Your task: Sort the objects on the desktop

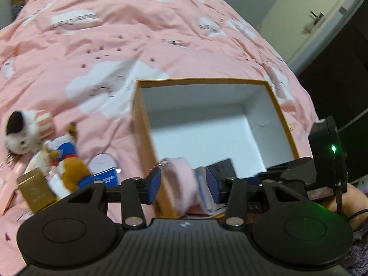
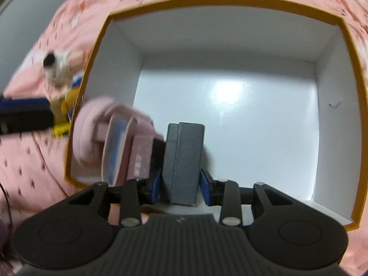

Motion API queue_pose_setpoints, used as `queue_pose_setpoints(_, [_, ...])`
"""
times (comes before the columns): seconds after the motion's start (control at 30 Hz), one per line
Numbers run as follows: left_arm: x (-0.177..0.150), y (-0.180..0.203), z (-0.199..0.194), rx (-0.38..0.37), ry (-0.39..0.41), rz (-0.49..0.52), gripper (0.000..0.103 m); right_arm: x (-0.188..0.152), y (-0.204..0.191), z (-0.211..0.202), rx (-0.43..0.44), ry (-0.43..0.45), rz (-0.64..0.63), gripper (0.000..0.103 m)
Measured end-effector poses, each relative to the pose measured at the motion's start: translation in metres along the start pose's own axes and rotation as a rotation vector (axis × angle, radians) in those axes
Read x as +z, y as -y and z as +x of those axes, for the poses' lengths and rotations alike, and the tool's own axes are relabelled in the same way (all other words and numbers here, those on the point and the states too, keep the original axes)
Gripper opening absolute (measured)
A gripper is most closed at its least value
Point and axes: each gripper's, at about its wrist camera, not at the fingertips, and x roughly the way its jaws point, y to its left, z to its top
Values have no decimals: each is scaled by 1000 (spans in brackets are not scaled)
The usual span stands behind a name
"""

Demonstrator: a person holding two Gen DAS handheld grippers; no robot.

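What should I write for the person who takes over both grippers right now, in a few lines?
Left gripper: open, holding nothing.
Right gripper: shut on the grey rectangular case, upright on the box floor.
Blurred pink soft bundle: inside the yellow-rimmed white cardboard box, at its left wall.
Done: those two things are in.
Left: release the case; the plush toys and gold box wait on the pink bedspread.

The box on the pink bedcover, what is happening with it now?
A person is sorting small things into the open box. The right hand-held gripper has a grey case between its pads, low inside the box. The left hand-held gripper is open around a blurred pink item at the box's near corner. Plush toys wait outside.
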Motion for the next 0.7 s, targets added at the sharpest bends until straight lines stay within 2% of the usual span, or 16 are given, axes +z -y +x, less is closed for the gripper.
queue_pose_setpoints(0.1, [-5, -15, -2, 6, 0, -42, 50, 3, -4, -1, -11, -17, -21, 40])
queue_pose_setpoints(0.33, [-19, -39, -4, 9, -7, -92, 50, 0, 0, -15, 35, -28, 2, 39])
queue_pose_setpoints(0.4, [-21, -43, -5, 8, -3, -98, 50, -2, 4, -22, 44, -14, 28, 39])
queue_pose_setpoints(0.53, [-25, -50, -5, 16, -3, -116, 50, 2, 16, -36, 39, 61, 106, 30])
queue_pose_setpoints(0.7, [-29, -57, -1, 19, -14, -144, 50, 25, 30, -31, 49, 122, 218, 31])
